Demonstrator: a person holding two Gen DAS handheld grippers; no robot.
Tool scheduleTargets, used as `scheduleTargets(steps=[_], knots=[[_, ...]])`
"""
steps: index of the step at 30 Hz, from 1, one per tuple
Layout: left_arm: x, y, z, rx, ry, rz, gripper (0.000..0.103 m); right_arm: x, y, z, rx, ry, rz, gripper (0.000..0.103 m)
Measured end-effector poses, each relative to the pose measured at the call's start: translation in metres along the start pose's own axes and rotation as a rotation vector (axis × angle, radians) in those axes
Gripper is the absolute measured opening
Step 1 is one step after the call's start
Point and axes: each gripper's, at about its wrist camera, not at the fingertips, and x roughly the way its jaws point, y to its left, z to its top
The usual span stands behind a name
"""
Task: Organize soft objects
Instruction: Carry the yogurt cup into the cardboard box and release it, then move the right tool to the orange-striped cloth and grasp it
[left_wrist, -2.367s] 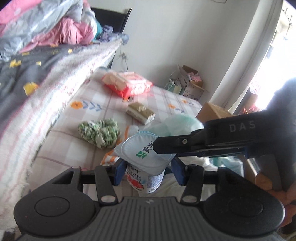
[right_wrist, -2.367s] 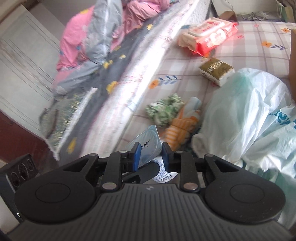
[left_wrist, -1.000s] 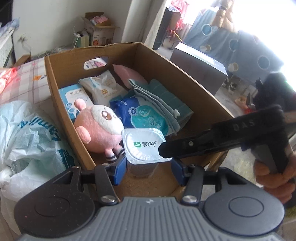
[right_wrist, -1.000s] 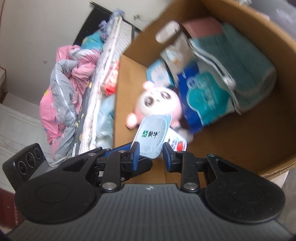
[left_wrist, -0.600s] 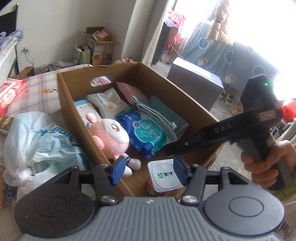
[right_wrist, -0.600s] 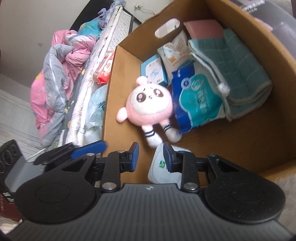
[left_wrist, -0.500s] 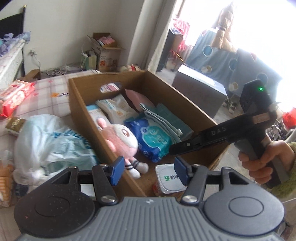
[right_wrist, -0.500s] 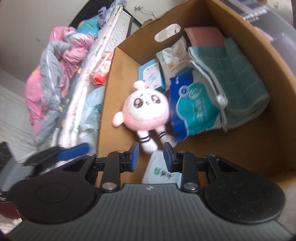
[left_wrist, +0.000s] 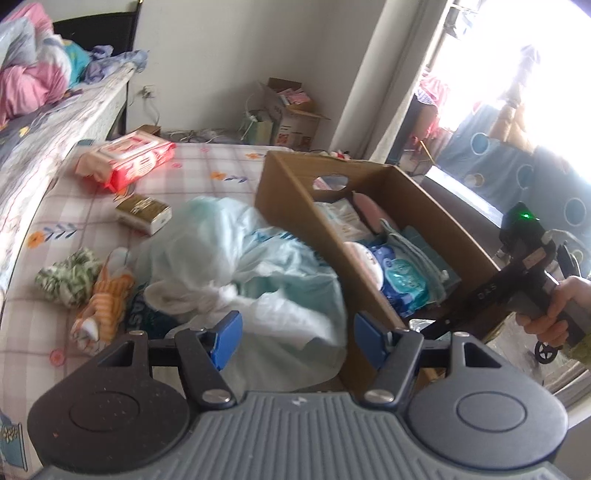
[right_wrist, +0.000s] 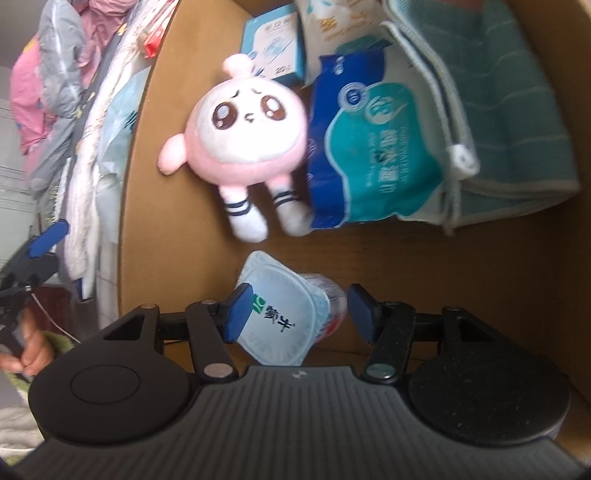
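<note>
A cardboard box (left_wrist: 291, 192) stands beside the bed mat and holds a pink plush toy (right_wrist: 243, 136), a blue tissue pack (right_wrist: 373, 162), a folded teal towel (right_wrist: 498, 110) and a yogurt cup (right_wrist: 288, 310) lying on its floor. My right gripper (right_wrist: 301, 310) is open inside the box, its pads either side of the cup without gripping it. My left gripper (left_wrist: 295, 338) is open and empty above a white plastic bag (left_wrist: 236, 266) next to the box. A green scrunchie-like cloth (left_wrist: 70, 277) and an orange striped soft toy (left_wrist: 107, 295) lie on the mat.
A red wipes pack (left_wrist: 127, 160) and a small gold-green packet (left_wrist: 144, 214) lie farther on the checked mat (left_wrist: 207, 166). The bed (left_wrist: 33, 122) runs along the left. A cluttered carton (left_wrist: 291, 110) stands by the far wall. A dark cabinet (left_wrist: 476, 206) is behind the box.
The yogurt cup went from both grippers into the box. My left gripper swung back left over the plastic bag. My right gripper opened wide and dropped lower into the box.
</note>
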Motion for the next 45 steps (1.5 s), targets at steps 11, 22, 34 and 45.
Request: scheduleTargets(steps=[11,22,34,45], knots=[[-0.003,0.015,-0.014,-0.055,0.007,-0.003,0.068,0.011,0.004,-0.007,0.048,-0.11,0.124,0.037],[-0.009,0.027,-0.021,-0.078,-0.002,0.031,0.068,0.008,0.018,-0.002,0.043,-0.211,0.112,0.041],[-0.017,0.076,-0.023,-0.114,-0.055,0.182,0.071,-0.042,0.11,0.034,-0.153,-0.406,0.116,0.055],[0.039,0.124,-0.007,-0.028,0.014,0.389,0.07,0.053,0.268,0.114,-0.37,-0.195,0.164,0.053]])
